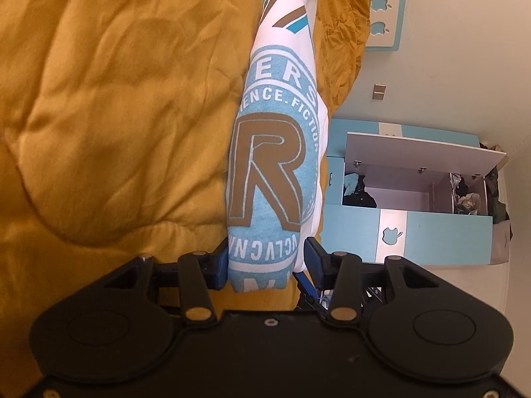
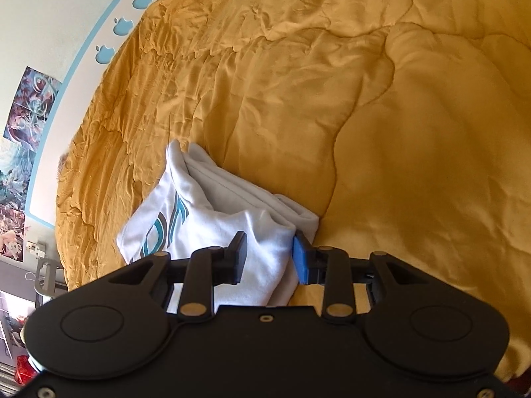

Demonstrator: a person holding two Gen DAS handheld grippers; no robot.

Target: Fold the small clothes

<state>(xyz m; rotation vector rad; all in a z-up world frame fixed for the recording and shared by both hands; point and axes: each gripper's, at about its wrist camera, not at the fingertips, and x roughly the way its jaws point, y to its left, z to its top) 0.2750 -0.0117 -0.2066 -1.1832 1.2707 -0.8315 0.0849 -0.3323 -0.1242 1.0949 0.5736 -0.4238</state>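
Observation:
A white shirt (image 1: 265,165) with a light-blue round print and a big brown R is folded into a long narrow bundle. It runs away from my left gripper (image 1: 267,263), whose blue pads press on its near end from both sides. In the right wrist view the shirt (image 2: 199,219) shows its white, bunched end lying over the yellow quilt (image 2: 332,99). My right gripper (image 2: 268,260) is shut on that end, with cloth filling the gap between its fingers. The stretch of shirt between the two grips is only partly seen.
The quilt (image 1: 99,116) covers the whole bed under the shirt. A blue and white cupboard (image 1: 415,199) stands beside the bed with its door open and clothes inside. A headboard with apple cut-outs (image 2: 109,53) borders the bed, and posters (image 2: 26,132) hang on the wall.

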